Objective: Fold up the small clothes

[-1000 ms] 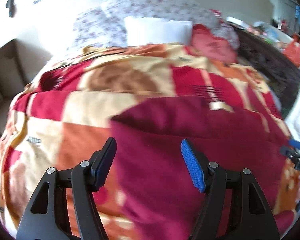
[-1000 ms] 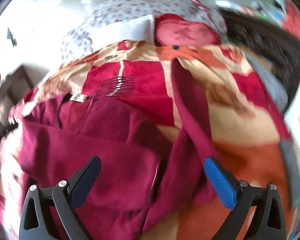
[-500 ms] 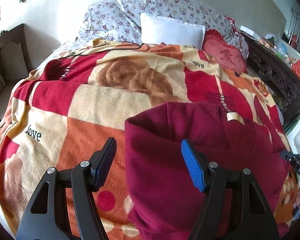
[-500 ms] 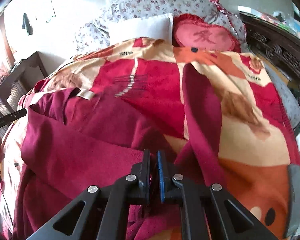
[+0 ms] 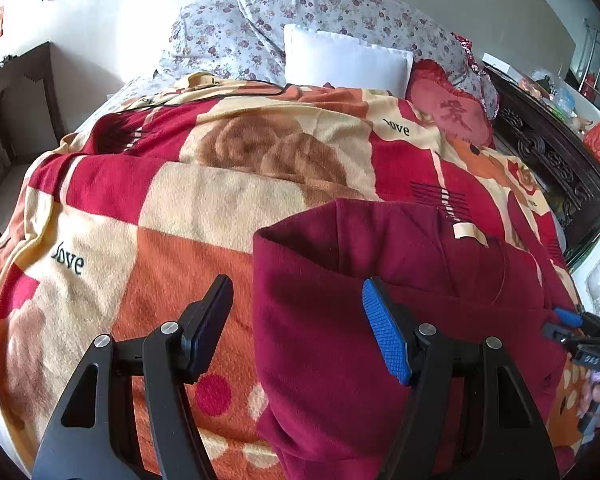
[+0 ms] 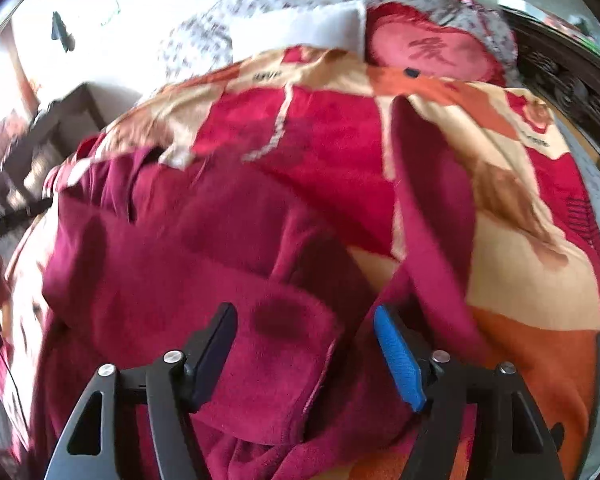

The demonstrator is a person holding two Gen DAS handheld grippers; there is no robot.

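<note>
A dark red fleece garment lies on the patterned bed blanket, partly folded, with a white label near its collar. My left gripper is open and empty; its jaws straddle the garment's left folded edge. In the right wrist view the garment fills the lower left, and one long sleeve stretches away up the blanket. My right gripper is open over a folded flap of the garment, holding nothing. It also shows at the far right of the left wrist view.
Floral pillows, a white pillow and a red cushion lie at the head of the bed. A dark carved wooden bed frame runs along the right. A dark wooden table stands at the left.
My right gripper was shut on the garment half a second ago and has now opened, releasing it. The left gripper has stayed open and nearly still over the garment's left edge.
</note>
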